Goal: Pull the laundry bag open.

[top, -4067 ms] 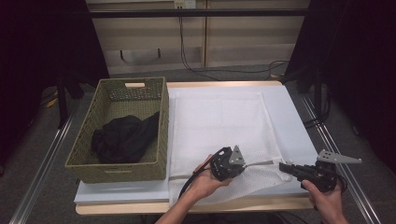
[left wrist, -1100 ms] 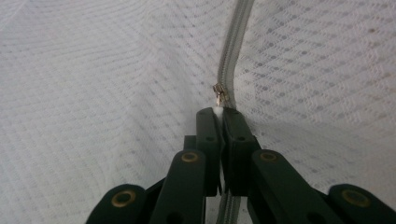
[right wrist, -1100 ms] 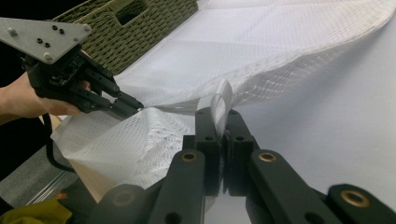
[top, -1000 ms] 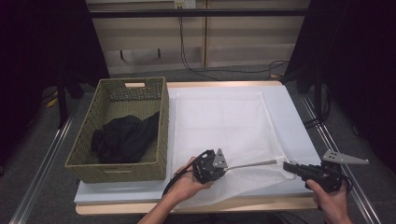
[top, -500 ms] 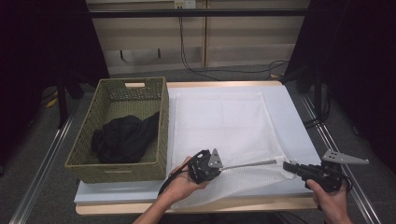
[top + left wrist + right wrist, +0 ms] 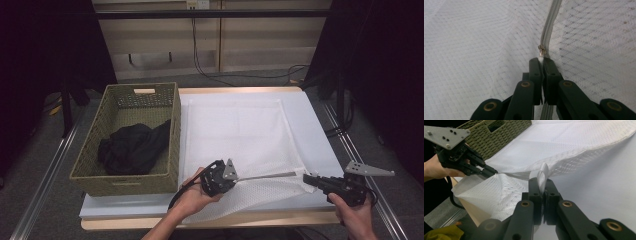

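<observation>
Both forearms come in from the bottom edge, left gripper (image 6: 235,176) held approx level w/ jaws clamped tight, aimed across at the right gripper (image 6: 309,179), which is also pinched closed and pointing back at it, hands wrapped round both bodies.

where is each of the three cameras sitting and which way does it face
High view: above the person's side of the table, facing forward and down on the white mesh bag and wicker basket; forearms, hands, left tongs and right tongs show.
Left gripper view: rides the left tongs, looking along shut jaws at the zipper pull.
Right gripper view: rides the right tongs, looking across the bag's pinched corner; a hand shows at far left.
Shared: the high and right views both show the basket and left tongs.
</observation>
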`<state>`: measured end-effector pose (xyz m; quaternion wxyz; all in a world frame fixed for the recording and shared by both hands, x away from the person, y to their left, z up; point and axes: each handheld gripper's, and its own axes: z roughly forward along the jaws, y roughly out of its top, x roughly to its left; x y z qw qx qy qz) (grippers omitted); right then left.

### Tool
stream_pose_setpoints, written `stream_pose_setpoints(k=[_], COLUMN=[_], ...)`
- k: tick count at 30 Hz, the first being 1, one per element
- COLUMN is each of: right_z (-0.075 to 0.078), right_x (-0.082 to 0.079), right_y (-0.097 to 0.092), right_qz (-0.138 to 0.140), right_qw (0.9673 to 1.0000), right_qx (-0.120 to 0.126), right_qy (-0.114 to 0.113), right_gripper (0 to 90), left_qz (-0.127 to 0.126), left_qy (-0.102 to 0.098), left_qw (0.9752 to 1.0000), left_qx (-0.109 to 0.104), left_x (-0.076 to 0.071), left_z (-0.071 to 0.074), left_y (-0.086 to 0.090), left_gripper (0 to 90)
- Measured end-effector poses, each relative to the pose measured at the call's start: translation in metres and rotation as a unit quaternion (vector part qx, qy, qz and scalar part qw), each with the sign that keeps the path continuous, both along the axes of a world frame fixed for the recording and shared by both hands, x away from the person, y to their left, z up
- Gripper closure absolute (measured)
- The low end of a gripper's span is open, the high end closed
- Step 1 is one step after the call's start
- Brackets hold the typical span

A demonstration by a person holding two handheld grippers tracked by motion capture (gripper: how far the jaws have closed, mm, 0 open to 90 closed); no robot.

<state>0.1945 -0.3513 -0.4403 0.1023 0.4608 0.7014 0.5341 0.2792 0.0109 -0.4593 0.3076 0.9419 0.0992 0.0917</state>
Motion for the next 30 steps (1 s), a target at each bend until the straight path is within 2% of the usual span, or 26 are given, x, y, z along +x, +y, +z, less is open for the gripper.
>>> stream_pose_setpoints(k=[5, 6, 11, 13, 14, 15, 16, 17, 18, 20, 21, 26, 28, 29, 30], right_z=[0.001, 0.001, 0.002, 0.002, 0.001, 0.001, 0.001, 0.001, 0.001, 0.002, 0.002, 0.001, 0.001, 0.002, 0.001], right_x=[0.000, 0.000, -0.001, -0.001, -0.001, -0.001, -0.001, -0.001, -0.002, -0.003, -0.003, -0.003, -0.003, -0.003, -0.003], right_y=[0.000, 0.001, 0.002, 0.000, -0.001, -0.002, -0.002, -0.002, -0.002, -0.003, -0.004, -0.005, -0.004, -0.004, -0.004], right_qz=[0.001, 0.003, 0.003, 0.002, -0.001, -0.004, -0.004, -0.005, -0.009, -0.007, -0.010, -0.008, -0.009, -0.009, -0.008], right_qw=[1.0000, 1.0000, 1.0000, 1.0000, 1.0000, 1.0000, 1.0000, 1.0000, 1.0000, 1.0000, 0.9999, 1.0000, 1.0000, 1.0000, 1.0000], right_qx=[-0.001, -0.001, -0.001, 0.000, -0.001, 0.001, 0.001, 0.001, -0.003, -0.002, 0.000, 0.002, 0.003, 0.002, 0.001], right_qy=[0.000, 0.001, -0.002, -0.001, -0.001, -0.001, 0.000, 0.001, -0.003, -0.005, -0.006, -0.001, -0.001, -0.002, -0.002], right_gripper=[86.8, 86.8, 86.9, 86.9, 86.9, 86.9, 87.0, 87.1, 87.1, 87.1, 87.1, 87.0, 87.0, 87.0, 87.0], left_qz=[-0.007, -0.003, 0.002, -0.007, -0.004, -0.011, -0.007, -0.009, 0.002, 0.001, -0.007, 0.006, 0.005, -0.002, 0.006], left_qy=[0.001, 0.003, -0.002, -0.009, -0.004, -0.007, -0.008, -0.008, -0.004, 0.001, -0.005, -0.004, -0.004, -0.004, -0.007], left_qw=[1.0000, 1.0000, 0.9999, 0.9999, 1.0000, 0.9999, 0.9999, 0.9999, 1.0000, 1.0000, 0.9999, 1.0000, 1.0000, 0.9999, 0.9999], left_qx=[-0.002, -0.009, -0.010, 0.002, 0.001, 0.009, 0.002, 0.011, 0.002, 0.002, 0.011, 0.000, 0.002, 0.009, 0.005], left_x=[-0.003, -0.003, -0.005, -0.008, -0.010, -0.010, -0.011, -0.009, -0.008, -0.008, -0.008, -0.010, -0.010, -0.010, -0.012], left_z=[-0.001, 0.000, 0.004, 0.006, 0.005, 0.005, 0.003, 0.003, 0.002, 0.002, 0.003, 0.006, 0.006, 0.007, 0.005], left_y=[0.003, 0.005, 0.008, 0.005, 0.004, 0.003, 0.002, 0.003, 0.006, 0.009, 0.009, 0.017, 0.019, 0.021, 0.022], left_gripper=[86.8, 86.8, 86.8, 86.8, 86.8, 86.8, 86.8, 86.8, 86.8, 86.8, 86.8, 86.8, 86.8, 86.8, 86.8])
